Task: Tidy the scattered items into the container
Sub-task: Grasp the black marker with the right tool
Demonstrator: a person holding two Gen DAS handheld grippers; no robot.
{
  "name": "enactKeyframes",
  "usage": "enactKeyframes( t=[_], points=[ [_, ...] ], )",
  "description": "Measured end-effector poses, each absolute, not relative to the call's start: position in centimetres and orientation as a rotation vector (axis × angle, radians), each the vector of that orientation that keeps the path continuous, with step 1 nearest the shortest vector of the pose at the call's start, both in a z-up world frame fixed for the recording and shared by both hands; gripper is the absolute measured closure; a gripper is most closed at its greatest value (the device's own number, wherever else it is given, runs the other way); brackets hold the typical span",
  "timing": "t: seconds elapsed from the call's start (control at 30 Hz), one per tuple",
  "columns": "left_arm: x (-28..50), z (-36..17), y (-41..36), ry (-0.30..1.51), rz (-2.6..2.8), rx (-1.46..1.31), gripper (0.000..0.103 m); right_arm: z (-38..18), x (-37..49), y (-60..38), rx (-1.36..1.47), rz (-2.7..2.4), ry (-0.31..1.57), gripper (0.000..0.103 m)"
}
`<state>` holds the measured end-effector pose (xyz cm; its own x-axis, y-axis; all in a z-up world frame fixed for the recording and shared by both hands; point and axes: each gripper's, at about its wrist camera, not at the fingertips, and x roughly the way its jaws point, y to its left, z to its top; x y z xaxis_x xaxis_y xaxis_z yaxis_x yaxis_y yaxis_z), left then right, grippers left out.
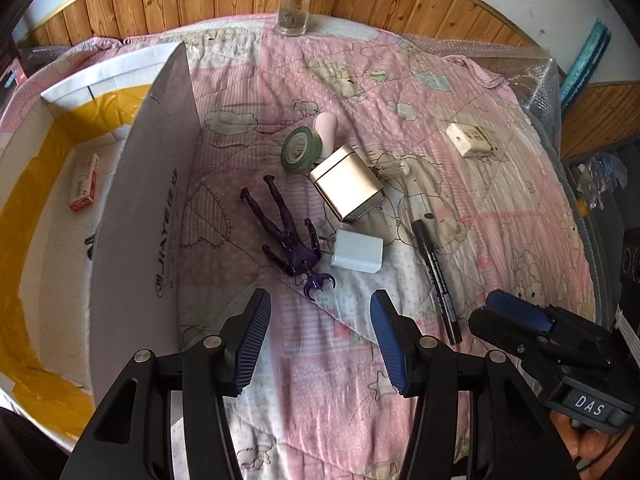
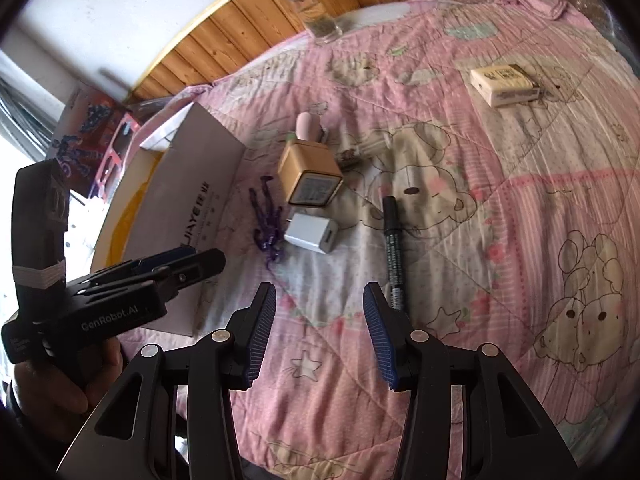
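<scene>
Ahead of left tool (image 1: pixel 320 340): purple figure (image 1: pixel 286 236).

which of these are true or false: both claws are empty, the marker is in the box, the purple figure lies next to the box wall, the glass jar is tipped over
1. Both claws are empty: true. The left claw and right claw are open, holding nothing.
2. The black marker is in the box: false, it lies on the quilt.
3. The purple figure lies next to the cardboard box wall: true.
4. The glass jar is tipped over: false, it stands upright.
</scene>
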<state>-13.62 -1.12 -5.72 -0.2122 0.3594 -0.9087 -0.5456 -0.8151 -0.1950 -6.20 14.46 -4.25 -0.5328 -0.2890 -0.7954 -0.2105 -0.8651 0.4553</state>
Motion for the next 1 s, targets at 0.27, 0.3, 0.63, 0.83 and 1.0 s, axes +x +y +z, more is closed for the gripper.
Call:
enactKeyframes(
  t=[0.27, 0.3, 0.63, 0.83, 1.0],
  points=[
    [-14.6, -7.6, 1.1, 0.193, 2.017, -1.487, 0.049, -6.2, -8.0, 15.1, 1.599, -2.617, -0.678, 0.055],
    [-14.5, -7.8, 1.7, 0.2, 2.002, -1.481, 0.048, -6.5, -8.3, 15.2, 1.61, -2.617, -0.666, 0.055],
    [-15.1, -12.1, 4.8, 0.278, 1.972, -1.529, 0.047, -9.4, -9.5, 16.1, 1.683, -2.584, -0.634, 0.065],
    [-16.2, -12.3, 2.2, 0.267, 2.114, -1.54, 0.045, -10.7, -10.0, 15.3, 1.714, -2.555, -0.567, 0.065],
    [-16.7, -11.8, 0.0, 0.138, 2.157, -1.576, 0.045, -10.8, -10.1, 15.2, 1.708, -2.562, -0.557, 0.064]
  ],
)
